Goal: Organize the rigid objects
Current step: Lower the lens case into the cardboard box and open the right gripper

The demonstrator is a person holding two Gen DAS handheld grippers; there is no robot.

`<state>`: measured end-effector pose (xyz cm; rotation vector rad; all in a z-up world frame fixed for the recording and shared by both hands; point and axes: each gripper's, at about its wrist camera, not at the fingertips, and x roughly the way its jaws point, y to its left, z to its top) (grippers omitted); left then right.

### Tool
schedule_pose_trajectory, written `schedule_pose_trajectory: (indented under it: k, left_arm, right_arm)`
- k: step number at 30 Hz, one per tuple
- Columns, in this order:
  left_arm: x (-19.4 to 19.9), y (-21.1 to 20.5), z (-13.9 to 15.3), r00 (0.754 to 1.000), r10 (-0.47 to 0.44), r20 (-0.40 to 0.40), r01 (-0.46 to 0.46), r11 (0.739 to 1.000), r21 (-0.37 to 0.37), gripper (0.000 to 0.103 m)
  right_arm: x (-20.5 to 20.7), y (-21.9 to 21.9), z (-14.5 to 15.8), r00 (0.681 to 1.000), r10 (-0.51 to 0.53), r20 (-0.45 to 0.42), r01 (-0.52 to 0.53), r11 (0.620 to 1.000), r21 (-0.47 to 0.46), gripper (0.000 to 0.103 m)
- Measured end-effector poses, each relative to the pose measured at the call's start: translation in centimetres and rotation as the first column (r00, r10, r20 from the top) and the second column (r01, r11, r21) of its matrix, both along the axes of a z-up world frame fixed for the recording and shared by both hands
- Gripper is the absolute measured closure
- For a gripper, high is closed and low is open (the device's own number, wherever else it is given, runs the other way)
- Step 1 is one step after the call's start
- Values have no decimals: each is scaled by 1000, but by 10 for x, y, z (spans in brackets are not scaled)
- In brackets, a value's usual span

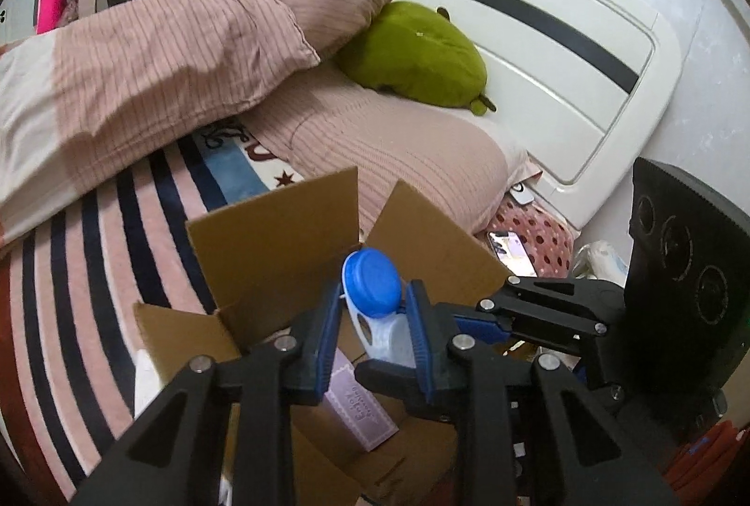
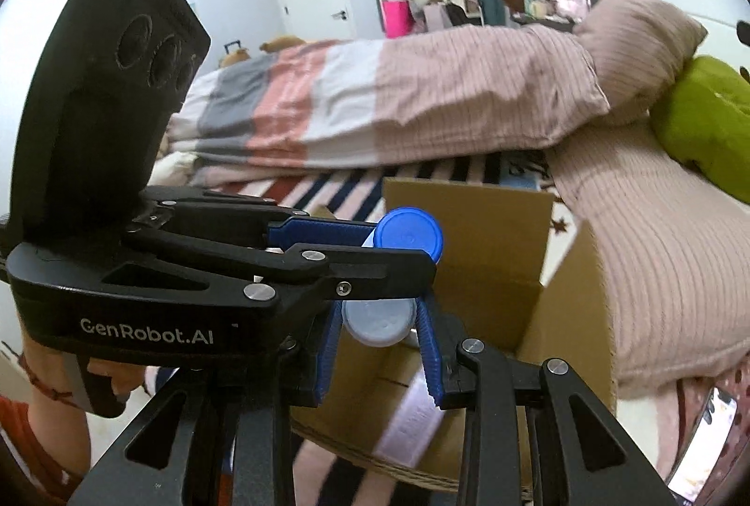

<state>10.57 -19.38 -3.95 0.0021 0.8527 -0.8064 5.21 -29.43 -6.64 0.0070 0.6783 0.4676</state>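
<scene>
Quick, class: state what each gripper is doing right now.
Left gripper: shut on the blue-capped bottle near its cap.
Right gripper: shut on the same bottle's base.

We see a pale translucent bottle [image 1: 382, 332] with a round blue cap [image 1: 372, 283], tilted, cap pointing up and away, held above an open cardboard box [image 1: 281, 234]. The box stands on the striped bed, its flaps raised. Inside it, on the bottom, lies a flat lilac carton [image 1: 358, 407] with printed lettering, slanted across the floor of the box.
</scene>
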Motion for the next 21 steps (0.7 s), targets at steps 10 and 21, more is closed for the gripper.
schedule_pose_trajectory:
  k: [10, 21]
  left_arm:
    - [-5, 19, 5, 995, 73, 71, -76, 997, 35, 27]
    - [-26, 80, 18, 979, 168, 119, -169, 986, -3, 24]
  right_arm:
    - [5, 7, -12, 999, -23, -44, 19, 996, -83, 54]
    - [-5, 35, 4, 1000, -3, -27, 0, 994, -111, 25]
